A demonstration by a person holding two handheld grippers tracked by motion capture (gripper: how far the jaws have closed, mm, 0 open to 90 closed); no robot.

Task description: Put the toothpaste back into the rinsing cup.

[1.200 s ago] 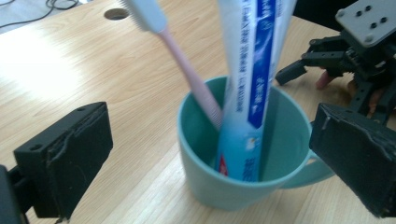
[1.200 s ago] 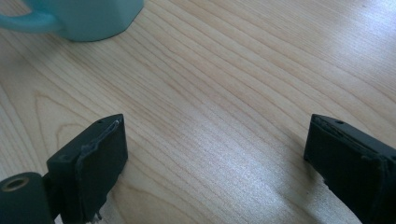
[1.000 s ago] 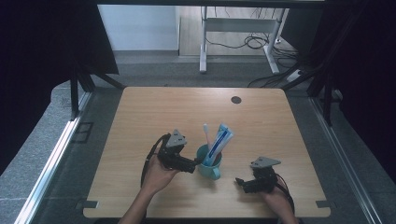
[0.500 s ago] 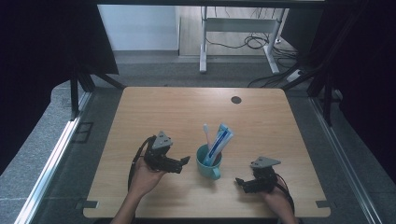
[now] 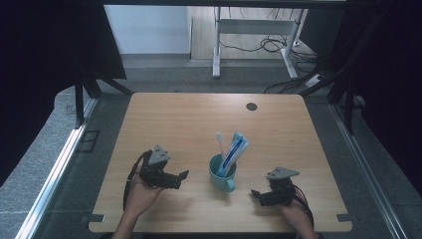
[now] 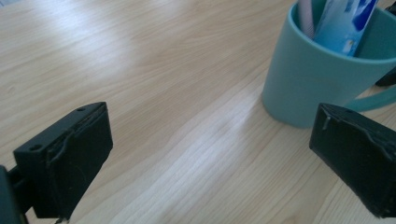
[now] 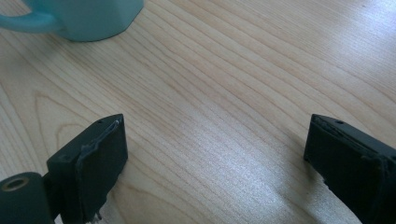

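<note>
A teal mug (image 5: pixel 221 175) stands upright on the wooden table (image 5: pixel 189 124), its handle toward the near edge. Inside it lean a white toothbrush (image 5: pixel 219 141) and a blue-and-white toothpaste tube (image 5: pixel 234 151). My left gripper (image 5: pixel 181 177) rests to the mug's left, jaws wide open and empty, pointing at the mug. In the left gripper view the mug (image 6: pixel 322 70) sits beyond the right jaw. My right gripper (image 5: pixel 255 194) lies to the mug's right near the front edge, open and empty. The right gripper view catches the mug's base and handle (image 7: pixel 84 18) at top left.
A small dark round spot (image 5: pixel 251 106) marks the far right part of the table. Beyond the table stand a metal desk frame (image 5: pixel 249 45) and cables on the floor. Black stands flank both sides.
My left gripper has drawn back left and toward the near edge, away from the mug it was close to. The right gripper has stayed put.
</note>
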